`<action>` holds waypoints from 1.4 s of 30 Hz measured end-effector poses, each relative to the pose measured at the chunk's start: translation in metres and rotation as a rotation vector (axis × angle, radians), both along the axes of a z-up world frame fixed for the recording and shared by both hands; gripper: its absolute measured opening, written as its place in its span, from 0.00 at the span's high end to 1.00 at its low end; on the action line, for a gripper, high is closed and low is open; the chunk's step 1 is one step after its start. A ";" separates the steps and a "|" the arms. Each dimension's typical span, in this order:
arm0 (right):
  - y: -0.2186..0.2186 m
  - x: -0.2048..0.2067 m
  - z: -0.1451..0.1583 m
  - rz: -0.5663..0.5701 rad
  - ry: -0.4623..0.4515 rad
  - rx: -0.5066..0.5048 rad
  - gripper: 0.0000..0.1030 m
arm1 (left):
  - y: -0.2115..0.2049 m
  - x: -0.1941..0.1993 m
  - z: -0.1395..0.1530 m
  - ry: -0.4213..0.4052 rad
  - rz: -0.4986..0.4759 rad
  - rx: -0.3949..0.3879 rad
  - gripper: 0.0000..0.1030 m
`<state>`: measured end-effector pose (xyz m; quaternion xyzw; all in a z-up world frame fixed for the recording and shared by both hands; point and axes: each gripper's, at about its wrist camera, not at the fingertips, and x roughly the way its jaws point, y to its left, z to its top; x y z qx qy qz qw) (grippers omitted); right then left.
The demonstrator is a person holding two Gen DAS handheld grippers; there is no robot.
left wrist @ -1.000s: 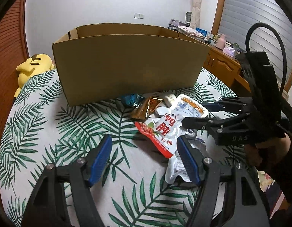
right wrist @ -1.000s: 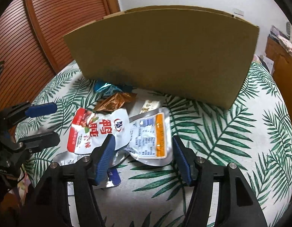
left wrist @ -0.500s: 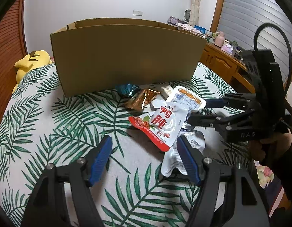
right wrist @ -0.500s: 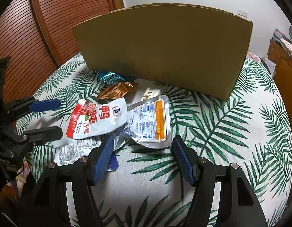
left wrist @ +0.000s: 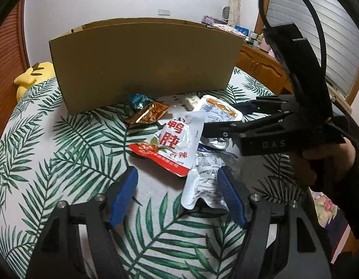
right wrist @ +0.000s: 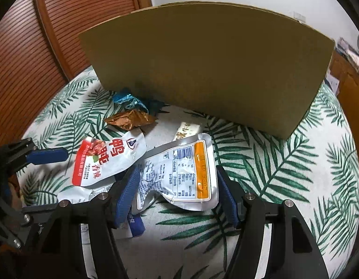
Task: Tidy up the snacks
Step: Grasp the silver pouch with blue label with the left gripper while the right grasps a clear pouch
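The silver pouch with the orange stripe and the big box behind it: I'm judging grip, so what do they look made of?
Silver pouch: apparently glossy foil-laminate film; it crinkles and glints. Box: matte brown cardboard, a plain fibrous face with a thin cut top edge.

left claw (left wrist: 177, 195): black, blue pads | right claw (right wrist: 177, 190): black, blue pads, silver screws

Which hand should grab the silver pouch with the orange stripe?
Right. The right tongs are open and already straddle the silver pouch. The left tongs are open too, beside the red-and-white pouch.
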<state>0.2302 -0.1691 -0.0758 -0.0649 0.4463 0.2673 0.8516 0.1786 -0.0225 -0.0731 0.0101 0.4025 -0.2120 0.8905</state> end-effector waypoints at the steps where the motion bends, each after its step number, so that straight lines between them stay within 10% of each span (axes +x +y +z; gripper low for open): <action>1: 0.001 -0.001 0.000 0.003 -0.007 -0.010 0.35 | -0.002 -0.001 -0.001 0.001 -0.005 0.001 0.31; 11: -0.019 -0.013 0.009 -0.005 -0.034 0.037 0.61 | -0.020 -0.008 -0.001 0.004 -0.069 0.004 0.33; 14: -0.027 -0.020 0.019 -0.013 -0.054 0.075 0.94 | -0.025 -0.005 -0.002 0.013 -0.075 0.012 0.35; 42: -0.054 -0.044 0.044 -0.060 -0.139 0.160 1.00 | -0.064 0.004 -0.014 0.061 -0.123 0.172 0.42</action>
